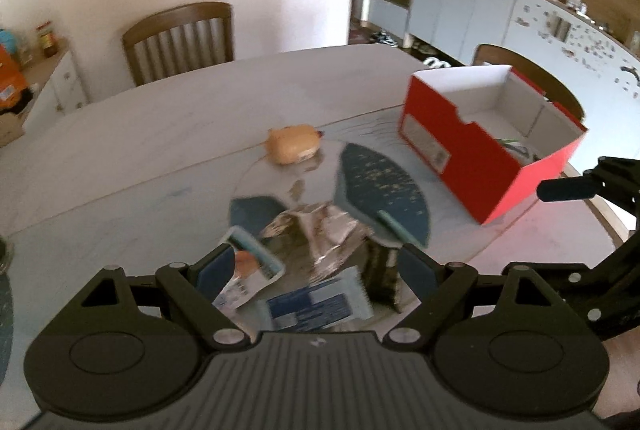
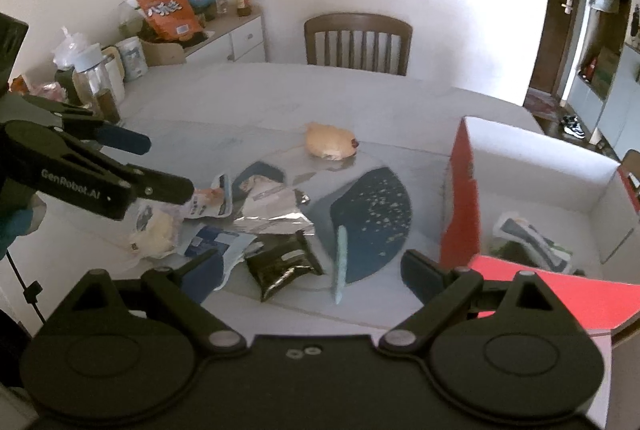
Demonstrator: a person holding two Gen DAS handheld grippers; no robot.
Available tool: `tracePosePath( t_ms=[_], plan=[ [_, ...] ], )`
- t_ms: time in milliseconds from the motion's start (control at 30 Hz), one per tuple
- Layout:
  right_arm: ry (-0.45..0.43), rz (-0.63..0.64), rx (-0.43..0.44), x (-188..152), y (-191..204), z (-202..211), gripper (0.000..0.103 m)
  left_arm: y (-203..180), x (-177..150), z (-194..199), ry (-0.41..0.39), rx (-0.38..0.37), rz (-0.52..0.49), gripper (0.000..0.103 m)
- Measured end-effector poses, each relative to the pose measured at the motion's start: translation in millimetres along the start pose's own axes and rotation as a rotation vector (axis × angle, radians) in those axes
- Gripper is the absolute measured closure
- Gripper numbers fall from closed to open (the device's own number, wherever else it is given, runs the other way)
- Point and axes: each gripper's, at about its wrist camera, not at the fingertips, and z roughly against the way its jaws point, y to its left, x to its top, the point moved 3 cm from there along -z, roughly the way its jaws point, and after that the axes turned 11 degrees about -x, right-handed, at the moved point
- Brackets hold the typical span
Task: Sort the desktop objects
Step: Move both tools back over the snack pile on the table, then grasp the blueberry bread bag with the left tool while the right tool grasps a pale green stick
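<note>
A heap of wrappers lies mid-table: crumpled silver foil [image 1: 320, 230] [image 2: 276, 213], a dark packet [image 1: 380, 270] [image 2: 286, 266], a blue-and-white packet [image 1: 316, 306] [image 2: 216, 242], a small printed packet [image 1: 250, 262] [image 2: 218, 195] and a wrapped cream bun [image 2: 154, 234]. An orange soft case [image 1: 294, 143] [image 2: 330, 141] sits behind them. The red box [image 1: 480, 165] [image 2: 460, 197] stands at the right with a wrapper [image 2: 528, 234] inside. My left gripper [image 1: 316, 266] [image 2: 162, 167] hangs open over the heap's left side. My right gripper [image 2: 314, 270] [image 1: 568, 187] is open above the dark packet, holding nothing.
A dark blue speckled mat [image 2: 372, 218] with a pale teal stick [image 2: 342, 262] lies beside the box. Jars and bottles [image 2: 96, 81] crowd the table's far left. Wooden chairs [image 2: 358, 43] [image 1: 180, 41] stand behind the table, and a sideboard [image 2: 224, 37] holds snack bags.
</note>
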Motion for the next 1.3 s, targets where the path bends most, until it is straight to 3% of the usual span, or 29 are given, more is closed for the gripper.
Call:
tracePosePath(
  t_ms=[367,700,1300],
  plan=[
    [0.015,0.047,0.010,-6,21,-21,0.009,36,-31,0,0.017,0.082,0.066,0.014],
    [0.043,0.071,-0.016,-15,21,-45,0.010,55,-53,-12,0.050,0.112,0.112,0.014],
    [0.107,0.045,-0.063,-37,5,-102,0.023,74,-75,-44,0.112,0.161,0.162,0.014]
  ],
)
